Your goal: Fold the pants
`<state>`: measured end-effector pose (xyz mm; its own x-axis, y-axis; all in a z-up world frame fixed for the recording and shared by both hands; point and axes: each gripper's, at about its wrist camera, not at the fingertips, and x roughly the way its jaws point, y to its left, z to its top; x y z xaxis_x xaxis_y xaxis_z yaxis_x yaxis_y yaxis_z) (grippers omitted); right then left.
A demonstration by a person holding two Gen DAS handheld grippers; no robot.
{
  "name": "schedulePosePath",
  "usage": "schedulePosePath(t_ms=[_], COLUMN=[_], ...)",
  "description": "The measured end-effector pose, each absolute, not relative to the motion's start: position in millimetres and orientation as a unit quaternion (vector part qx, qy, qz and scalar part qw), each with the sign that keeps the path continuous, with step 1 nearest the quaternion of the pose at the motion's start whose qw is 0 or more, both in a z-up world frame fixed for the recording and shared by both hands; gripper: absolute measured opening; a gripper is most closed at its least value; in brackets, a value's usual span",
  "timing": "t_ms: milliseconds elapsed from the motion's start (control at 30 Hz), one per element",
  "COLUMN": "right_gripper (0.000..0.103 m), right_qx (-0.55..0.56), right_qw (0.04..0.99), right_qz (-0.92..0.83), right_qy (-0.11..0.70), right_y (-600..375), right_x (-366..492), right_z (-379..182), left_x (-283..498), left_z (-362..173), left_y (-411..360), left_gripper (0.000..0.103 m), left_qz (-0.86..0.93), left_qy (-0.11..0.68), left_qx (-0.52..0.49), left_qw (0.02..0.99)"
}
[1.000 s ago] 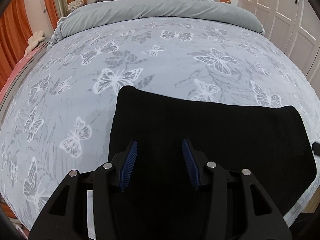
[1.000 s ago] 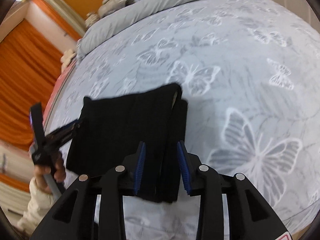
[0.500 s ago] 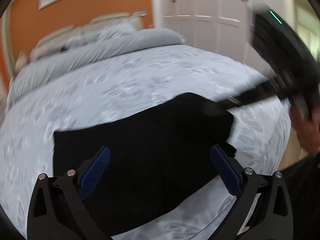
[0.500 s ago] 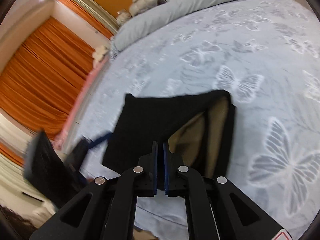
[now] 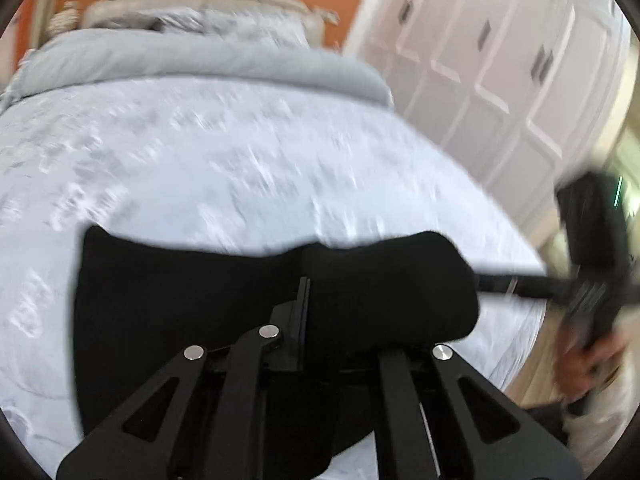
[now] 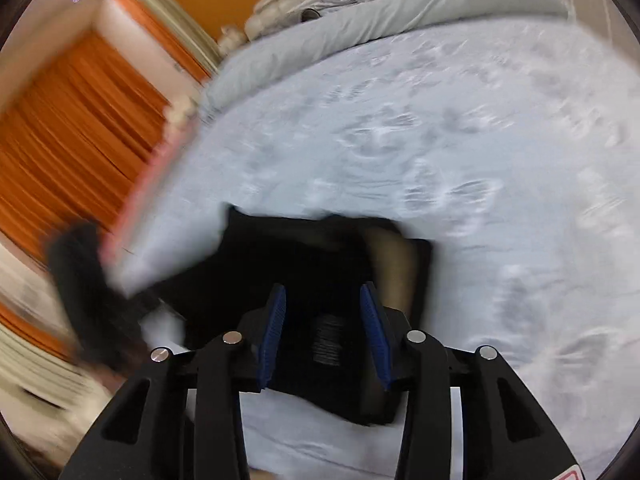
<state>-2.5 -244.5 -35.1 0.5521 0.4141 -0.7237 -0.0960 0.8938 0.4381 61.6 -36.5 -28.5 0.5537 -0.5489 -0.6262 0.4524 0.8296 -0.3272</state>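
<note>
Left tool (image 5: 304,292) closed, empty, right tool (image 6: 324,332) opening astride folded pants (image 5: 240,300) on bed (image 6: 460,160); next, withdrawing both

Bed (image 5: 240,168) under pale butterfly-print cover; black pants (image 5: 180,300) folded near its front edge, grey duvet (image 5: 200,60) bunched at the headboard end.

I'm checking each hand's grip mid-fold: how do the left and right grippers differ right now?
The left gripper has its fingers pressed together, while the right gripper shows a clear gap and its jaws are opening. The left one's blue pads are hidden; the right one's pads show. Both sit over the black pants on the bed.
</note>
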Motion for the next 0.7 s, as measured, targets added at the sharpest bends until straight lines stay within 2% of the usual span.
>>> schedulePosePath(t_ms=[267,300,333,400,533,567,633,667,700], right_gripper=[0.040,0.032,0.004,0.004,0.004,0.004,0.006,0.007,0.007], right_qx=[0.097,0.094,0.087,0.108,0.147,0.141,0.112,0.119,0.137], right_qw=[0.842,0.843,0.844,0.841,0.874,0.873,0.850,0.827,0.827], right_qz=[0.130,0.128,0.123,0.131,0.169,0.160,0.103,0.090,0.092], right_qy=[0.515,0.514,0.515,0.514,0.432,0.439,0.505,0.542,0.538], right_y=[-204.1,-201.8,-199.5,-202.1,-216.9,-224.1,-233.3,-238.5,-243.5], right_x=[33.1,36.2,40.1,41.3,12.4,11.9,23.3,29.3,29.4], right_z=[-88.6,-91.4,-94.0,-89.0,-33.4,-38.8,-80.5,-107.1,-111.1], left_x=[69.4,67.8,62.8,60.2,47.2,43.6,38.4,35.7,33.4], left_z=[-17.4,-18.7,-19.8,-20.9,-17.9,-19.4,-32.2,-46.0,-55.5], left_y=[-28.8,-33.8,-34.8,-37.0,-42.1,-46.1,-61.8,-71.7,-76.9], left_gripper=[0.007,0.007,0.007,0.007,0.009,0.011,0.013,0.018,0.027], left_qz=[-0.285,-0.288,-0.290,-0.297,-0.326,-0.336,-0.343,-0.341,-0.341], left_qy=[0.374,0.374,0.375,0.375,0.366,0.368,0.380,0.395,0.410], left_qx=[-0.077,-0.069,-0.065,-0.057,-0.055,-0.050,-0.025,-0.003,0.010], left_qw=[0.880,0.879,0.878,0.877,0.870,0.865,0.859,0.853,0.846])
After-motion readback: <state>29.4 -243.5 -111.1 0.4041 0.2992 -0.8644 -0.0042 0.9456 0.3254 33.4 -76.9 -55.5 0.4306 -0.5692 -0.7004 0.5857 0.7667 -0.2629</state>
